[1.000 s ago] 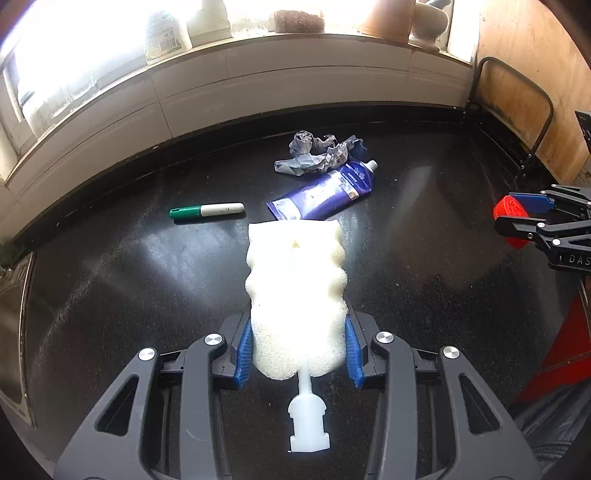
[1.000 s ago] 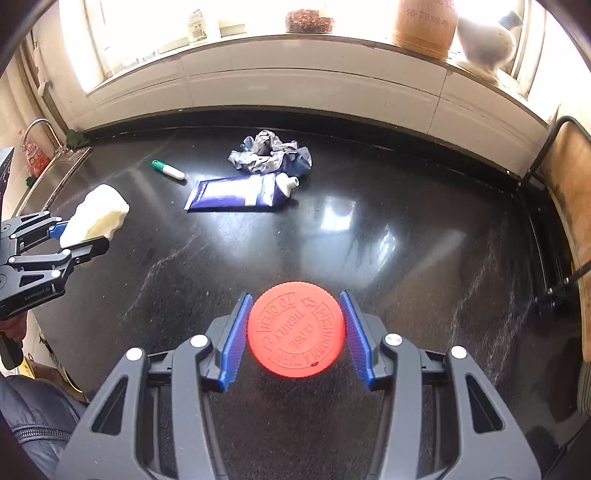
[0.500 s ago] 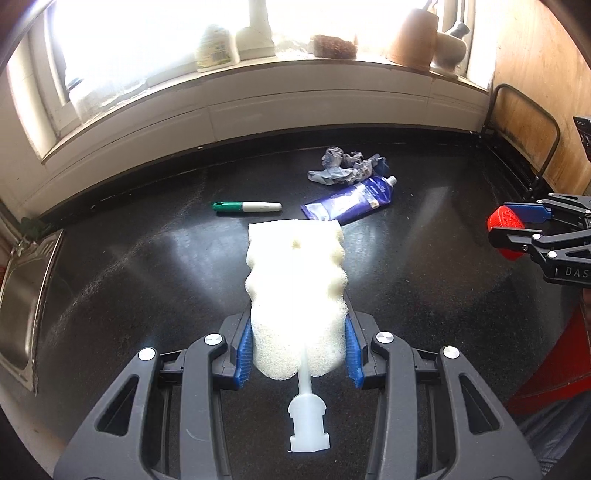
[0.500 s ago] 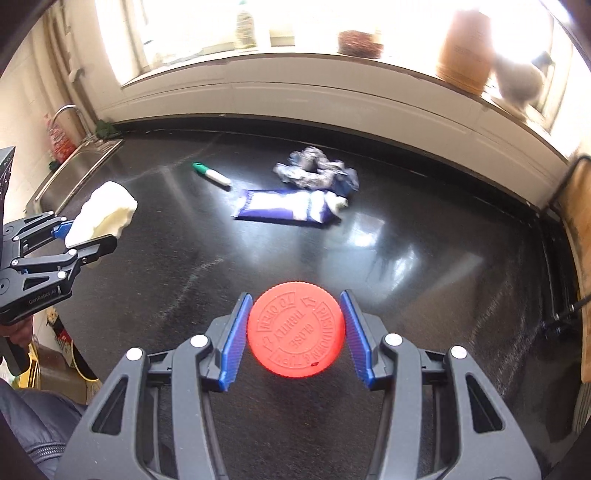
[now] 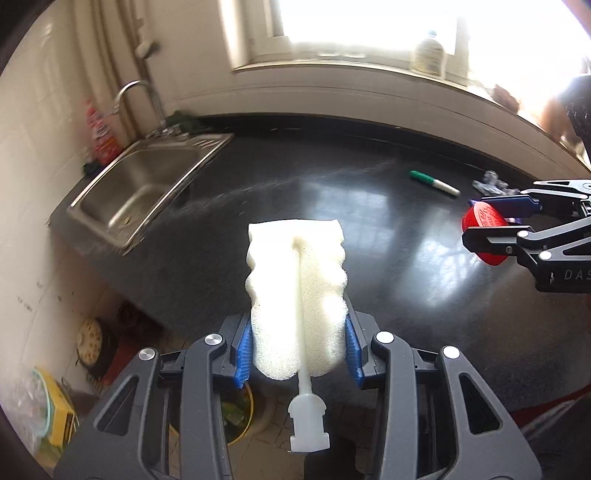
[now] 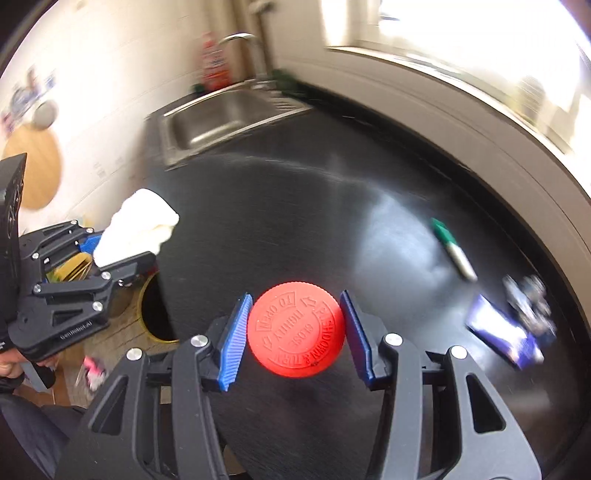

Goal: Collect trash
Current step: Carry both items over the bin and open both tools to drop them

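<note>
Above the worktop's sink-side edge, the left gripper pinches a soft, light sponge brush head by its flanks; the right gripper clamps a rigid red cap at its rim.

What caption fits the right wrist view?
Right gripper holds a red cap above the black counter, sink behind.

A glossy black stone countertop runs beneath a bright, overexposed window with a pale sill. At its far end sits a stainless steel sink with a curved chrome tap — white tiled wall behind, tiled floor below the counter's edge.
</note>
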`<action>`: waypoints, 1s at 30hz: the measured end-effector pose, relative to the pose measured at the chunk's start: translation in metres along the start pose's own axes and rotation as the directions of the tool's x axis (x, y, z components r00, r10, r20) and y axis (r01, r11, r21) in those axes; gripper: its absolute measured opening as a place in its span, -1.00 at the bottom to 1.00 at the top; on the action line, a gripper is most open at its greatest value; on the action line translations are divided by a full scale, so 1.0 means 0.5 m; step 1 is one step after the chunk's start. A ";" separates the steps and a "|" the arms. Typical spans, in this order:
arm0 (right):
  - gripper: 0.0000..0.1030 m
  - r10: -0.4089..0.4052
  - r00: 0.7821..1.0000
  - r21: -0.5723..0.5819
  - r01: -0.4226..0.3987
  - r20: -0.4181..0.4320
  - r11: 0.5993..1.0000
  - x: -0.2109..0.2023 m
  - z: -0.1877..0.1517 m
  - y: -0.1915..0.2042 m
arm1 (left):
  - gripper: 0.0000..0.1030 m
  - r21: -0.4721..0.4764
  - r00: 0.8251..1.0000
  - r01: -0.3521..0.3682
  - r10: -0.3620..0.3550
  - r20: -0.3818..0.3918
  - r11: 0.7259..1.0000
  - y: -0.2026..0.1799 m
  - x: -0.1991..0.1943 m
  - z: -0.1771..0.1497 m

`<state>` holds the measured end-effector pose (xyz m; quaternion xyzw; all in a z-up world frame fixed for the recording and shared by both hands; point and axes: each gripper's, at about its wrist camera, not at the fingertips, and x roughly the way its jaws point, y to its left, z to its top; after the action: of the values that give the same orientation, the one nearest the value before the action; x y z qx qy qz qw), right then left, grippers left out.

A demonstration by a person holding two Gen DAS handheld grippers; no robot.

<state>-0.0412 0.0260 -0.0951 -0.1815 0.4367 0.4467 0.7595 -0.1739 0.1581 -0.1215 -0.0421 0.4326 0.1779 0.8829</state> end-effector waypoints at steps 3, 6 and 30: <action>-0.05 0.088 0.996 -0.117 -0.090 -0.025 0.989 0.047 0.047 0.099 | -0.24 -0.120 0.996 -0.086 0.083 -0.033 0.989 0.090 -0.018 -0.057; -0.05 0.171 0.983 -0.227 -0.182 -0.066 0.957 0.092 0.080 0.208 | -0.24 -0.221 0.986 -0.164 0.152 -0.072 0.961 0.167 -0.037 -0.113; -0.05 0.281 0.866 -0.374 -0.443 -0.413 0.815 0.442 0.155 0.623 | -0.24 -0.614 0.962 -0.256 0.133 -0.239 0.747 0.433 0.112 -0.355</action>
<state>-0.2145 0.3591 -0.1990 -0.3411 0.4700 0.6366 0.5075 -0.3514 0.3349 -0.2584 -0.3103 0.4257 0.4013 0.7493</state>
